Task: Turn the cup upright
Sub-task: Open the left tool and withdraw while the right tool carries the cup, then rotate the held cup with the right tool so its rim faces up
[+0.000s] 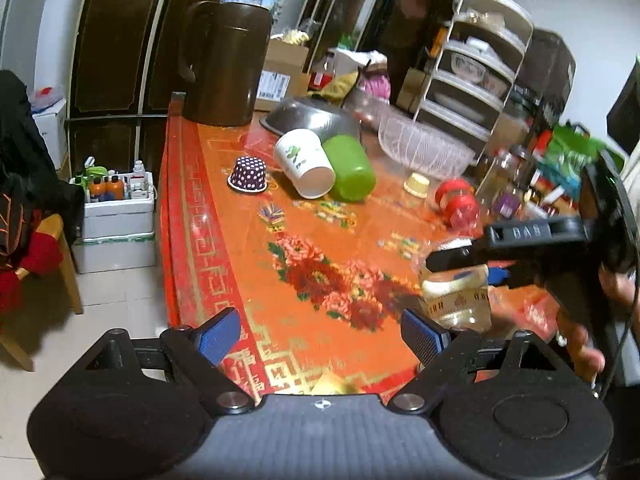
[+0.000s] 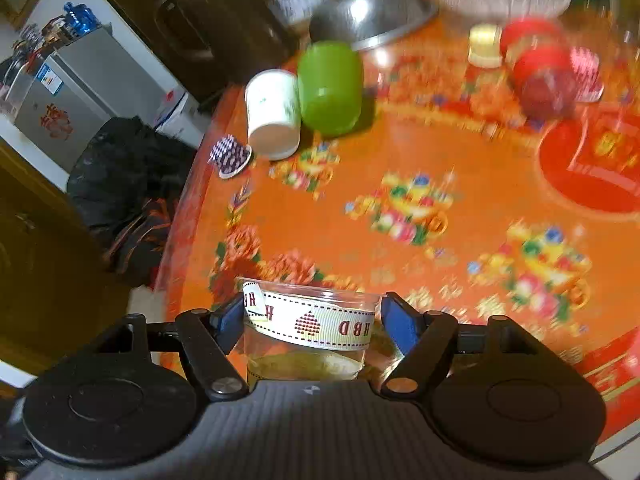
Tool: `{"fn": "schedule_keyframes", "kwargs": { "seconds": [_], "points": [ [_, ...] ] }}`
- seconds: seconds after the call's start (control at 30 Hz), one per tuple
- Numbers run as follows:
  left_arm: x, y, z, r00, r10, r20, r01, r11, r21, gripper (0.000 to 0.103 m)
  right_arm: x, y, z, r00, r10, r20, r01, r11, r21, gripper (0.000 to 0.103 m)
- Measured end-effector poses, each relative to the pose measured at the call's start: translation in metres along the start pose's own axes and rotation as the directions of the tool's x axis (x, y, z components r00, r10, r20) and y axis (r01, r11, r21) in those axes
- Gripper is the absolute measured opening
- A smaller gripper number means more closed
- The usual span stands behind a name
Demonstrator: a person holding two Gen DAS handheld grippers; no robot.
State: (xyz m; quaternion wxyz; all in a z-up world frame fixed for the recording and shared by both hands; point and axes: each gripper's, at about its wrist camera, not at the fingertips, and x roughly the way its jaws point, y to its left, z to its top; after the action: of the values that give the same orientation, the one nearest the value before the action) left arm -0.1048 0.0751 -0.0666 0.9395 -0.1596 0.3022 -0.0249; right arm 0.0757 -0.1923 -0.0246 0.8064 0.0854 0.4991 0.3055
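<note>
My right gripper is shut on a clear plastic cup with a white ribbon band. It holds the cup above the orange floral table. The same cup shows in the left wrist view, held by the right gripper at the right side. My left gripper is open and empty near the table's front edge. A white paper cup and a green cup lie on their sides at the far middle; they also show in the right wrist view, the white paper cup and the green cup.
A purple dotted cup stands upside down left of the white cup. A dark jug, a steel bowl, a clear ribbed bowl, a small yellow cup and red-capped bottles stand at the back. A dish rack is behind.
</note>
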Motion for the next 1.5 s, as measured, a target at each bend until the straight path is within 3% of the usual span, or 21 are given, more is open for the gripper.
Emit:
{"fn": "schedule_keyframes", "kwargs": {
  "seconds": [0.13,0.23,0.4,0.5,0.57,0.7,0.93,1.0,1.07,1.37,1.5],
  "points": [
    [0.007,0.0,0.001,0.997,-0.069,0.025,0.069,0.997,-0.029,0.09,-0.016,0.007,-0.008,0.994,-0.053,0.098,0.059,0.996,-0.06,0.073],
    [0.006,-0.005,0.003,0.994,-0.092,0.051,0.093,0.995,-0.027,0.09,-0.032,0.01,-0.013,0.975,-0.093,0.202,0.115,0.989,-0.096,0.073],
    [-0.002,-0.007,-0.003,0.99,-0.119,0.074,0.121,0.992,-0.029,0.09,-0.049,0.014,-0.022,0.928,-0.136,0.348,0.191,0.973,-0.129,0.073],
    [-0.005,-0.007,-0.004,0.985,-0.146,0.094,0.149,0.988,-0.028,0.09,-0.054,0.018,-0.029,0.886,-0.153,0.437,0.242,0.958,-0.155,0.073],
    [-0.011,-0.007,-0.004,0.977,-0.174,0.127,0.179,0.984,-0.027,0.09,-0.057,0.02,-0.035,0.855,-0.145,0.498,0.261,0.95,-0.172,0.073],
    [-0.02,-0.01,-0.005,0.959,-0.215,0.185,0.222,0.975,-0.018,0.09,-0.062,0.02,-0.059,0.762,-0.093,0.641,0.292,0.933,-0.211,0.073],
    [-0.013,-0.014,-0.009,0.958,-0.22,0.185,0.227,0.974,-0.019,0.09,-0.032,0.011,-0.102,0.643,0.034,0.765,0.287,0.915,-0.283,0.073],
    [-0.013,-0.013,-0.012,0.956,-0.223,0.191,0.23,0.973,-0.019,0.09,-0.021,0.01,-0.114,0.591,0.032,0.806,0.326,0.904,-0.275,0.073],
    [-0.013,-0.012,-0.013,0.956,-0.218,0.195,0.226,0.974,-0.018,0.09,-0.013,0.014,-0.119,0.559,0.02,0.829,0.377,0.884,-0.276,0.073],
    [-0.008,-0.009,-0.019,0.955,-0.229,0.187,0.24,0.97,-0.037,0.09,0.006,0.018,-0.135,0.515,0.083,0.853,0.401,0.857,-0.325,0.073],
    [-0.006,-0.009,-0.02,0.956,-0.229,0.184,0.24,0.97,-0.036,0.09,0.012,0.015,-0.137,0.517,0.085,0.852,0.396,0.858,-0.326,0.074]
  ]
}}
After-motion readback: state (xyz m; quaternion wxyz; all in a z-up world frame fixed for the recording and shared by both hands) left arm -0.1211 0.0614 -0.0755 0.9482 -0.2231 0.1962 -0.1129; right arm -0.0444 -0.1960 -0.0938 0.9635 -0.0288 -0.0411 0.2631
